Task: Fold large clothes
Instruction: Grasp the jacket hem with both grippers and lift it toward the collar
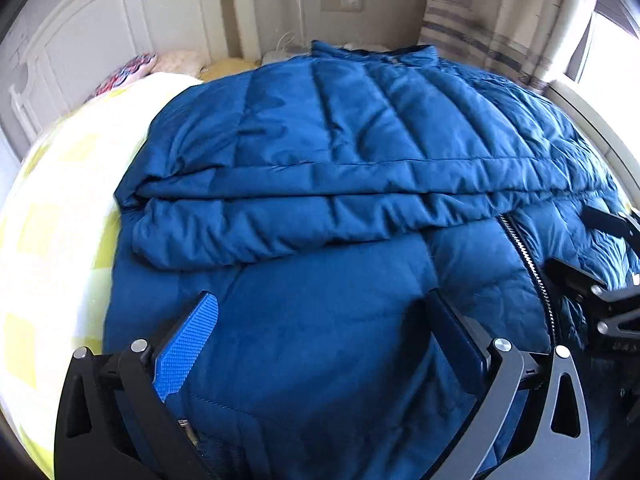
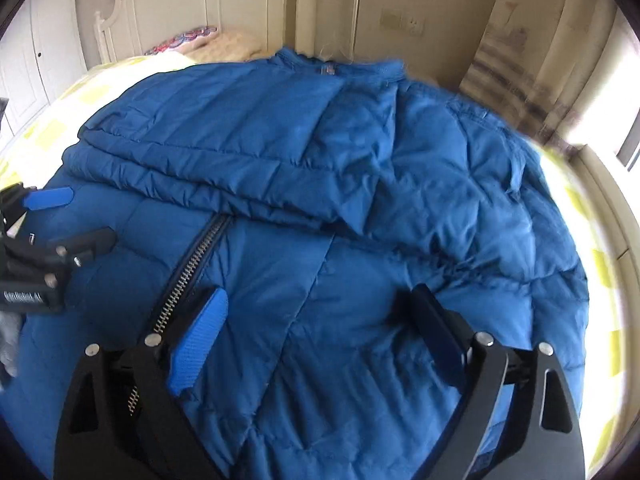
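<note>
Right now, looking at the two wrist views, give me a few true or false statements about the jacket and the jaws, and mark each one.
1. The blue quilted down jacket lies on a yellow and white checked bed cover. True.
2. The left gripper has its jaws clamped on a sleeve. False: the jaws stand wide open above the fabric.
3. A metal zipper shows on the jacket's front. True.
4. The right gripper is shut. False: it is open.
5. The jacket is red. False: it is blue.
</note>
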